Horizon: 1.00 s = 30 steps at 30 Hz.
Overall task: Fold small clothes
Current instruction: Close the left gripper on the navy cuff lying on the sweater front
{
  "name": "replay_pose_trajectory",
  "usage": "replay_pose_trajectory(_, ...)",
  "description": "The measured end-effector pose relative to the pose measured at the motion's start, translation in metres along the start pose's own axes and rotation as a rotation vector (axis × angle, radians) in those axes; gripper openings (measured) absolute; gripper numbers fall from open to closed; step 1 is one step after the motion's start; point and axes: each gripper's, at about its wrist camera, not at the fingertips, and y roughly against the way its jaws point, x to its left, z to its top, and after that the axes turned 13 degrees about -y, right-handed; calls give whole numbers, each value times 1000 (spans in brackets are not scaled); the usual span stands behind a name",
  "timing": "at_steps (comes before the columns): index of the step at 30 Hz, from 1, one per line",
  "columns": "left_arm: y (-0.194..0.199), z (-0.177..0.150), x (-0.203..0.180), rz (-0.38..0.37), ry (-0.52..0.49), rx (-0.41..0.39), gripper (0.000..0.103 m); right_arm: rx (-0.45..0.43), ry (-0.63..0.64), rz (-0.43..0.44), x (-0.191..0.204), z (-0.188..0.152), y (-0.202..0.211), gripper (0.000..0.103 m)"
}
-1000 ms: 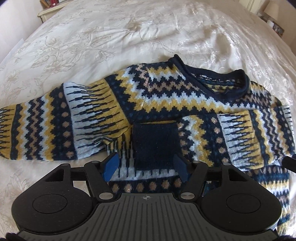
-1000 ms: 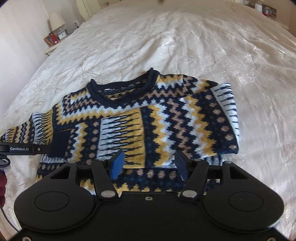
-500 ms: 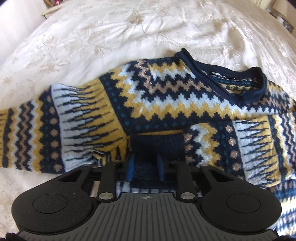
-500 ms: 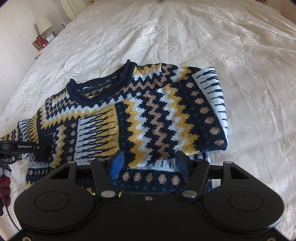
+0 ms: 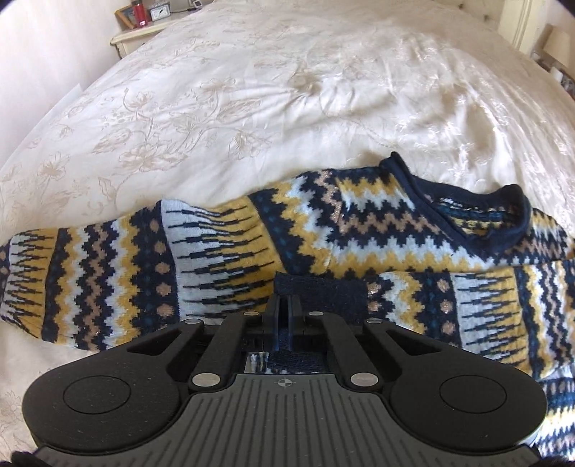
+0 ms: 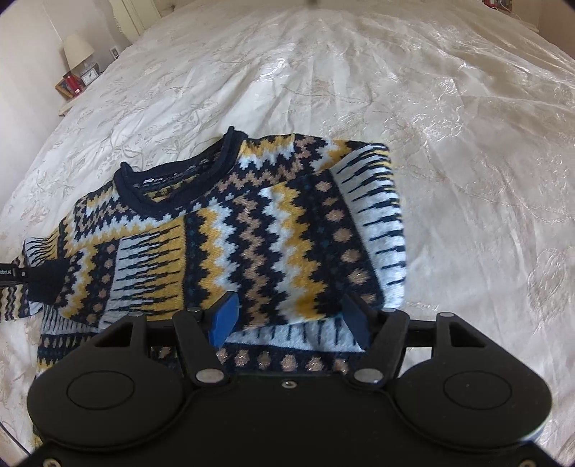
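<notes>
A navy, yellow and white zigzag-knit sweater (image 5: 359, 230) lies face up on the bed, collar away from me. One sleeve stretches out flat to the left in the left wrist view. The other sleeve is folded across the chest and ends in a navy cuff (image 5: 323, 291). My left gripper (image 5: 284, 316) is shut on the near edge of that cuff, with navy knit pinched between its fingers. In the right wrist view, the right gripper (image 6: 290, 319) hovers over the sweater (image 6: 251, 233) near its folded right side. Its jaws are opening, and the knit lies below them untouched.
A white embroidered bedspread (image 5: 287, 89) covers the whole bed around the sweater. A nightstand (image 5: 140, 32) with a clock and a red item stands at the far left corner. The same nightstand's lamp (image 6: 77, 50) appears in the right wrist view.
The left gripper's jaws closed from wide apart onto the navy cuff. The right gripper moved lower and closer over the sweater's folded right side.
</notes>
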Motion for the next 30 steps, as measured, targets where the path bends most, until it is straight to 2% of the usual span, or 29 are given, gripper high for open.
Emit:
replay_pose_trajectory(3, -12, -3, -4, -4, -24, 30, 4, -17, -4, -28, -8, 14, -7, 70)
replay_pose_trajectory(8, -36, -3, -9, 9, -41, 129, 10, -18, -10, -84, -18, 35, -29, 70)
replay_pose_trajectory(11, -42, 2, -17, 49, -81, 154, 19, 12, -22, -132, -25, 43, -45, 70)
replay_pose_trajectory(12, -44, 4, -19, 62, -97, 161, 21, 25, -29, -135, -27, 44, -49, 74)
replay_pose_trajectory(20, -49, 4, -29, 103, -147, 164, 23, 53, -24, -142, -27, 43, -66, 92)
replay_pose_trajectory(22, -49, 4, -29, 104, -152, 162, 23, 64, -22, -128, -26, 43, -70, 102)
replay_pose_trajectory(30, -48, 2, -28, 97, -134, 155, 27, 57, -26, -144, -25, 41, -76, 103)
